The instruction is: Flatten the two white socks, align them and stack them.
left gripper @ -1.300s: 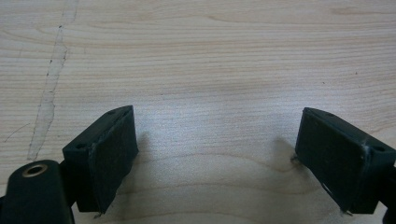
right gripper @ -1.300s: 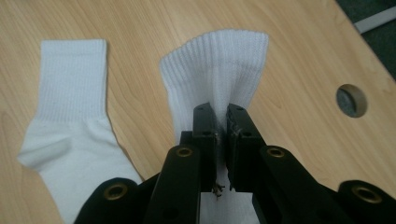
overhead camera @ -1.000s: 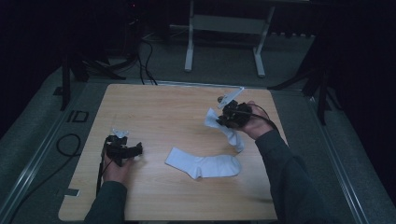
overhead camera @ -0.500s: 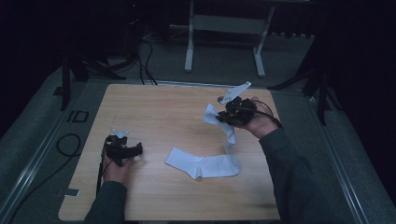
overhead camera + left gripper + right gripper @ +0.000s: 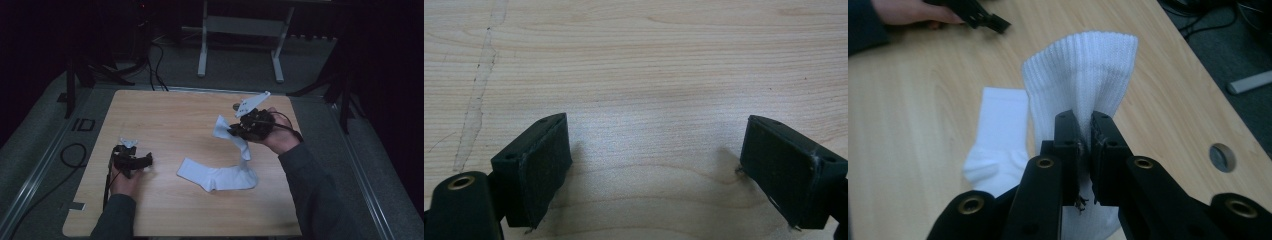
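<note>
Since a second ago, our right gripper has risen and drawn the white ribbed sock higher off the wooden table. We pinch it with the jaws pressed tight on the knit near its cuff, which fans out beyond them; its lower end trails down onto a second white sock lying flat on the table. Our left gripper rests near the table's left edge, jaws spread wide, nothing between them.

"ID" mark beside the table
</note>
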